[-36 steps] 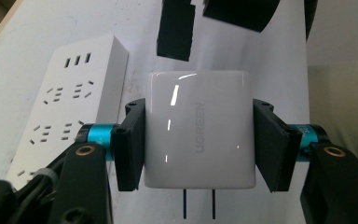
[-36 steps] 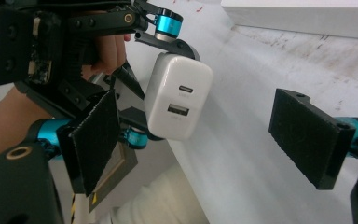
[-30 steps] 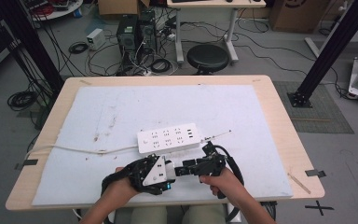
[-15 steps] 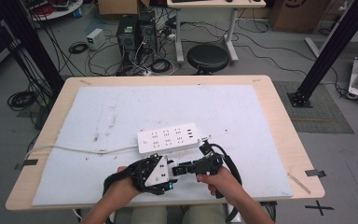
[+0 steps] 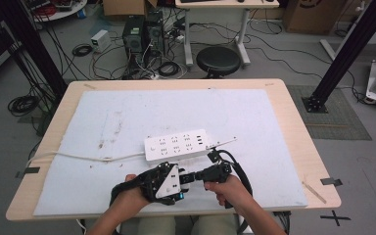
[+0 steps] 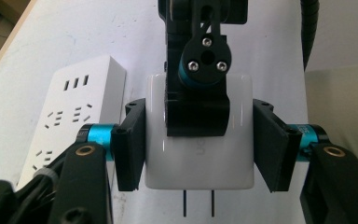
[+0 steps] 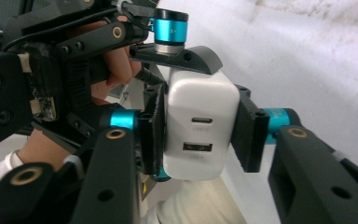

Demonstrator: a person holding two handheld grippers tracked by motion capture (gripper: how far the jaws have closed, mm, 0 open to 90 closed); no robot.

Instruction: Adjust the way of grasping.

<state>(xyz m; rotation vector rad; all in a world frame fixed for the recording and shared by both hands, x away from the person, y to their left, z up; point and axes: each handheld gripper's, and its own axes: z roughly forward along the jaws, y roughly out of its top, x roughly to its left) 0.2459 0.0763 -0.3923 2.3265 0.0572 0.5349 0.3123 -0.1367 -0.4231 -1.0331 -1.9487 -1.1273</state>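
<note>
Near the desk's (image 5: 293,127) front edge, both grippers meet around a white charger (image 6: 198,135). The left gripper (image 6: 198,144) has its jaws against the charger's sides, prongs pointing back toward the person. The right gripper (image 7: 198,135) pinches the same charger across its port face. Just behind them, toward the desk's middle, lies a white power strip (image 5: 177,145), its cord (image 5: 78,157) trailing to the left edge.
</note>
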